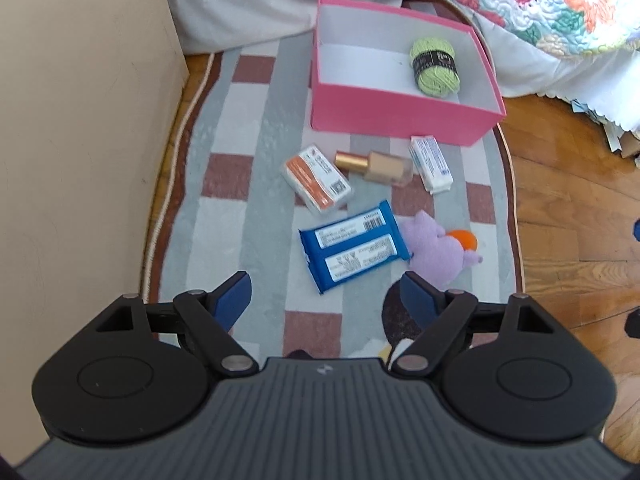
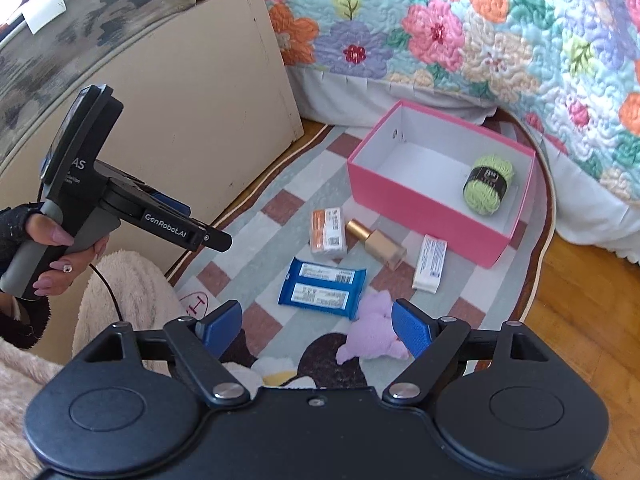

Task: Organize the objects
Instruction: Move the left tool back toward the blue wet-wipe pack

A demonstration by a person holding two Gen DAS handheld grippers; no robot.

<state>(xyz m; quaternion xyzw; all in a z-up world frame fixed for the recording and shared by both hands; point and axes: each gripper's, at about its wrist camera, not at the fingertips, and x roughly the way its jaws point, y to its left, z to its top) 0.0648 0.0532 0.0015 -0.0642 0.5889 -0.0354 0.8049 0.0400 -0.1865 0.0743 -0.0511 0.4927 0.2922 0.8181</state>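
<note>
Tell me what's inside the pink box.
Inside the pink box lies one green yarn ball with a black band, near its right end. The rest of the white floor is bare, though the near wall hides a strip of it.

A checked rug (image 1: 256,160) covers the wooden floor (image 1: 568,208). Ahead of the tool, a blue packet (image 1: 354,250), purple plush toy (image 1: 436,250), orange-labelled box (image 1: 318,178), gold-capped bottle (image 1: 374,166) and white packet (image 1: 430,164) lie on it. The pink box (image 1: 400,120) sits beyond them.

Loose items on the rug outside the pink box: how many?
5: orange-white packet, gold-capped bottle, white packet near the pink box; blue wipes pack and purple plush nearer. None appear hidden.
</note>
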